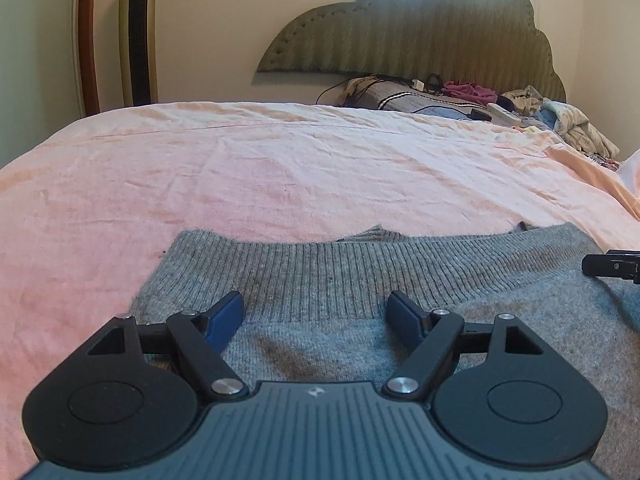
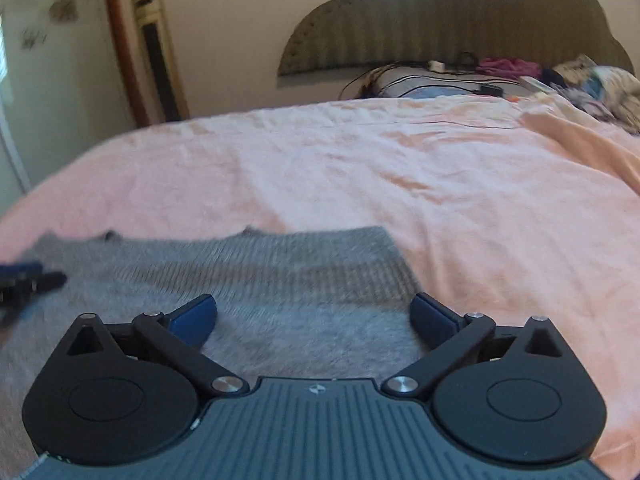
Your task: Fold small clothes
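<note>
Grey knit, a small sweater (image 1: 400, 300), lies flat on the pink bedsheet (image 1: 240, 184) right under both my tools, its ribbed hem band running side to side across the far edge. My left gripper (image 1: 316, 314) hangs over the left half, jaws spread and empty; my right gripper (image 2: 314, 320) sits over the right half near the corner, jaws wide and nothing between them. Each hand is nearest its own end, so I judge the next fold goes along that long axis.

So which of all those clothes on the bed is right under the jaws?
The grey knitted sweater, lying flat on the pink sheet; the other clothes are heaped far off by the headboard.
</note>
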